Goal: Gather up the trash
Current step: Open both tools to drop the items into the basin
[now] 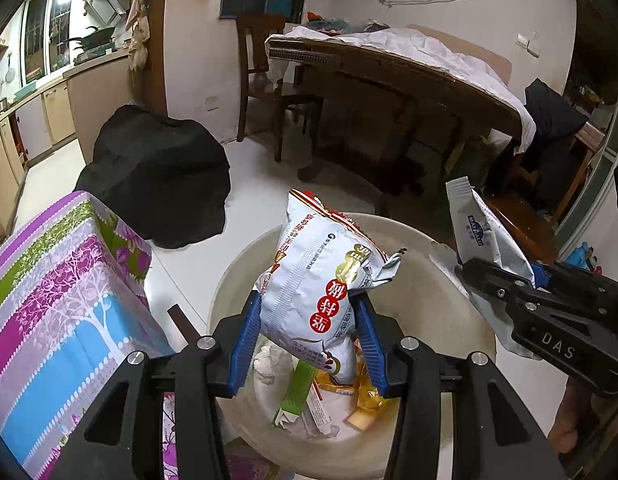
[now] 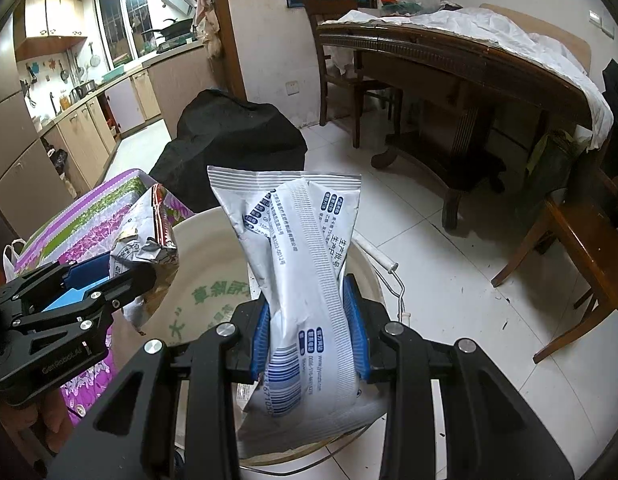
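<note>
Left gripper (image 1: 307,320) clamps a crumpled snack bag (image 1: 321,276) between its blue pads, over the open bucket (image 1: 425,300). Right gripper (image 2: 311,328) is closed narrowly on a white-and-blue pouch (image 2: 297,264), held upright above the same bucket's rim. Only the left wrist view shows the bucket's contents: a green box (image 1: 297,392), tissue, yellow wrappers. Only the right wrist view shows green lettering on the inner wall and the bucket's handle (image 2: 383,262).

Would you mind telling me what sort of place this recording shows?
Most likely a lived-in home: an open kitchen with cabinets and a wok by the window, beside a dining area with a cloth-covered wooden table and chair.
</note>
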`<state>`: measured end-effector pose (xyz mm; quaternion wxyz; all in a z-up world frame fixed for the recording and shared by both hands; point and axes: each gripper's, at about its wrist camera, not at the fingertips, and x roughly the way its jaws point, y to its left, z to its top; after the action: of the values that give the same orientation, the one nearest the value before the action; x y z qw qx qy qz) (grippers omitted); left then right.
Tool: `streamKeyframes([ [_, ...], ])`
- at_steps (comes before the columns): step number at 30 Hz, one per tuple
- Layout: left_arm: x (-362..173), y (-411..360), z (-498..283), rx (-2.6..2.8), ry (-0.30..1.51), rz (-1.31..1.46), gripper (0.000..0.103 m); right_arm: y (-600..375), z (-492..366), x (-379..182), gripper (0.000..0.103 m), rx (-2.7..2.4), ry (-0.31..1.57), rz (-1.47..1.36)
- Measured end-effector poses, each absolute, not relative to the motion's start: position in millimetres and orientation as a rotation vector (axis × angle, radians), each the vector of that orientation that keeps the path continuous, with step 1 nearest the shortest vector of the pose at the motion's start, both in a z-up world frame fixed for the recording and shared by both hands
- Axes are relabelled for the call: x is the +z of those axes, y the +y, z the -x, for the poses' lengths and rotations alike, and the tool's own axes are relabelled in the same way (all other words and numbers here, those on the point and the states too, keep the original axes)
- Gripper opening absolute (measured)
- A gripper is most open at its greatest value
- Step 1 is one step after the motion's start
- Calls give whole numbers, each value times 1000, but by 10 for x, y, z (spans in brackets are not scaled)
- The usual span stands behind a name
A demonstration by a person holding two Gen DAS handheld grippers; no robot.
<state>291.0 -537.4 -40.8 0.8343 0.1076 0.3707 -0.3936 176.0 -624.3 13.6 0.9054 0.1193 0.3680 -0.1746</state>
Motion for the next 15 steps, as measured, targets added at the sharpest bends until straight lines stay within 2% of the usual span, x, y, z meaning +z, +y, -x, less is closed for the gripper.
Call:
streamKeyframes([
  [6,-450,-5359,-2931,-822,794,-230,48,-6266,-1769,121,34,-359,762,-249],
  [8,-472,-5355,-2944,-815,799,-234,51,-6261,-1776,114,36,-357,764,-246],
  [9,-482,-5349,-2951,-810,799,-239,53,-6254,-1777,113,37,-356,764,-246],
  [11,-484,-5331,-2955,-798,790,-242,70,-6256,-1772,105,44,-356,760,-248],
  [15,-478,-5316,-2979,-782,786,-236,75,-6254,-1769,89,49,-359,753,-252],
])
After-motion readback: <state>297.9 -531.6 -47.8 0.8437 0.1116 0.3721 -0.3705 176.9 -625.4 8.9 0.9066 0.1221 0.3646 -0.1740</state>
